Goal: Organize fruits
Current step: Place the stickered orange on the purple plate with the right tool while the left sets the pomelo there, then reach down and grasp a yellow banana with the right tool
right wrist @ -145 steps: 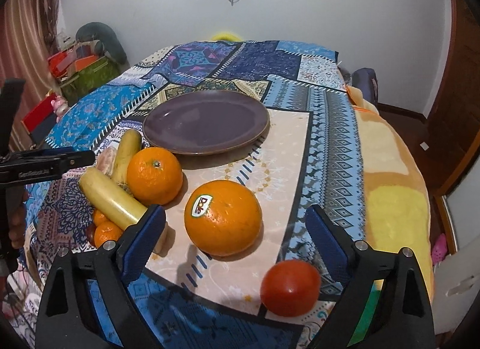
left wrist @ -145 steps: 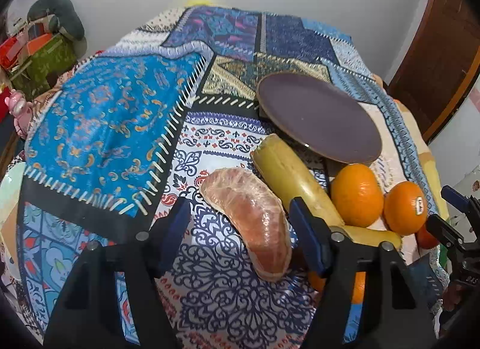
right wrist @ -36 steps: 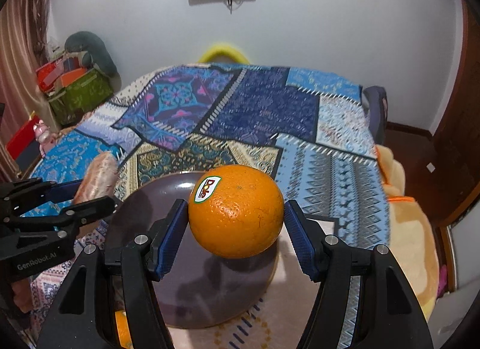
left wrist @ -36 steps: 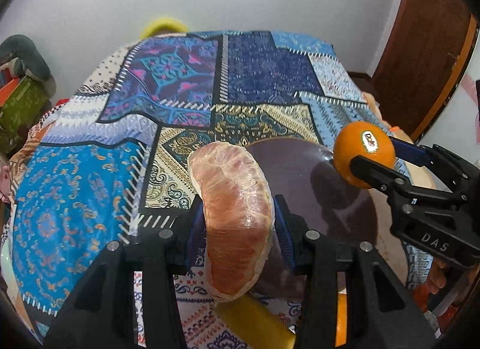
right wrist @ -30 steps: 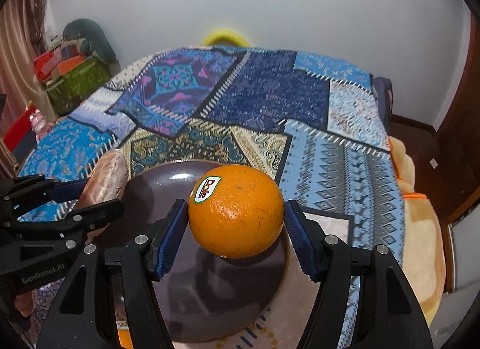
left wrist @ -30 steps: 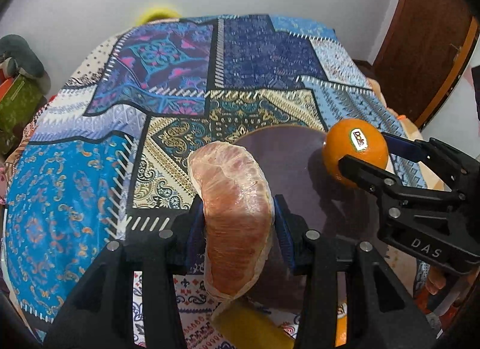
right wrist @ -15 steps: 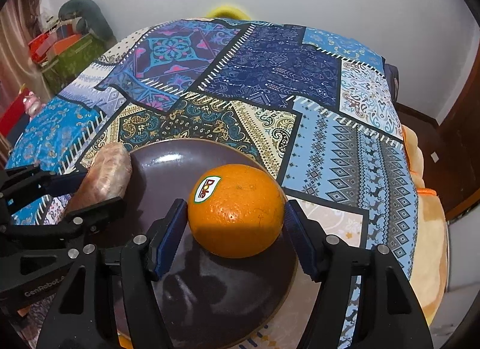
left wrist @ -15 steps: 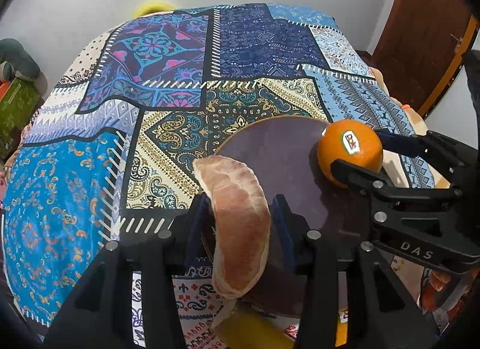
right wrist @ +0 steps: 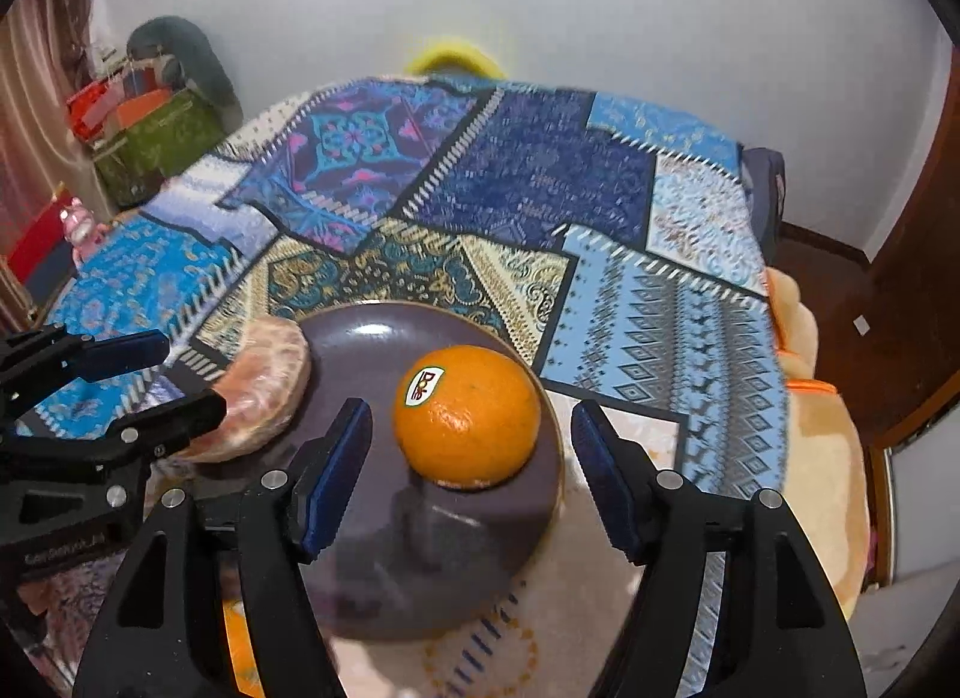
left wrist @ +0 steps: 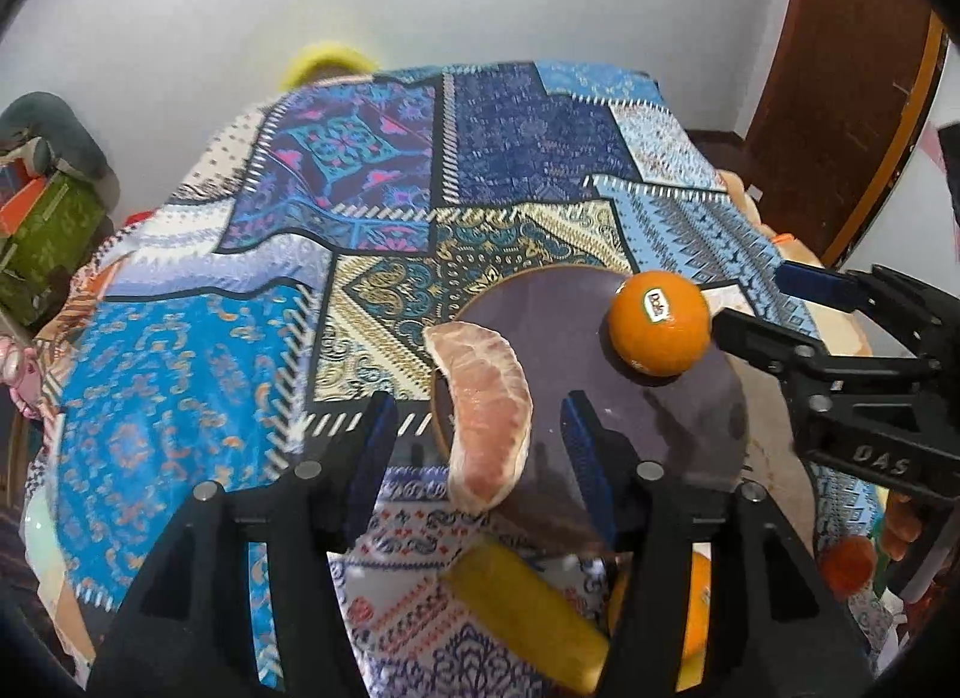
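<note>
The left tool, its jaws just opening, stands clear of the pomelo wedge on the plate. The right tool gapes around the orange, not touching.

At frame centre a dark purple-brown plate carries a bright orange with a white, red-lettered sticker and a pale pink-orange pomelo segment. The patchwork cloth shows blue, navy, teal-and-gold and magenta ornamental panels.

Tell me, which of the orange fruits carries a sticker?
The big orange sitting on the dark plate, between the right gripper's open jaws. The oranges off the plate show no sticker.
</note>
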`<state>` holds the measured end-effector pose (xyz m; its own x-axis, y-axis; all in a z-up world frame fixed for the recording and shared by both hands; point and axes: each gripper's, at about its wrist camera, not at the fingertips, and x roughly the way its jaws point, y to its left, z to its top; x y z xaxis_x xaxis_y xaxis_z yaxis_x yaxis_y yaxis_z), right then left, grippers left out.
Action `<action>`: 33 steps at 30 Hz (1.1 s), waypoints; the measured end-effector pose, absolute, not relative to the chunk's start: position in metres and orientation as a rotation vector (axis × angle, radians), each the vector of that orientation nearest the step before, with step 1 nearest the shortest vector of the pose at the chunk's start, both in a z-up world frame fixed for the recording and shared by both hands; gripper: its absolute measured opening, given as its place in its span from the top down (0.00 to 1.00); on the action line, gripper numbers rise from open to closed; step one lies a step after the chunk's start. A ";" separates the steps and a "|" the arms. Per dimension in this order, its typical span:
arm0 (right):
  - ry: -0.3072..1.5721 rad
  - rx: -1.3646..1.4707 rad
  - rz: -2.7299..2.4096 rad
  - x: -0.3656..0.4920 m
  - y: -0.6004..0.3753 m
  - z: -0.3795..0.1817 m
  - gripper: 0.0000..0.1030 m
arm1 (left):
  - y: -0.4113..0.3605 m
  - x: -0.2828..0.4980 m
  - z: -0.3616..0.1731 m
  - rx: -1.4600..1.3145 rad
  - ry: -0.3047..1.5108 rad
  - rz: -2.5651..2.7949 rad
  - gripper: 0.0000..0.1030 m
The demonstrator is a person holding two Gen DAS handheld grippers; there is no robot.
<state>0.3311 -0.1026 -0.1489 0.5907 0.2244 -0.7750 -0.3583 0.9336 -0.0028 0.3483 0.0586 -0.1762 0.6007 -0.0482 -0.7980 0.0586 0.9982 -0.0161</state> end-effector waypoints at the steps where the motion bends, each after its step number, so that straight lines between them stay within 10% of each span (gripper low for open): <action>1: 0.863 -0.162 0.340 0.324 -0.105 -0.143 0.36 | 0.060 0.344 -0.172 0.010 0.918 -0.059 0.44; 33: 0.909 -0.244 0.479 0.175 -0.066 -0.178 0.24 | 0.089 0.184 -0.177 -0.028 0.911 -0.013 0.26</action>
<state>0.1753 -0.0656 -0.1780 0.5190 0.2943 -0.8025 -0.4960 0.8683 -0.0024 0.1841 0.0886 -0.1766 0.6129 -0.0235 -0.7898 -0.0005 0.9995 -0.0301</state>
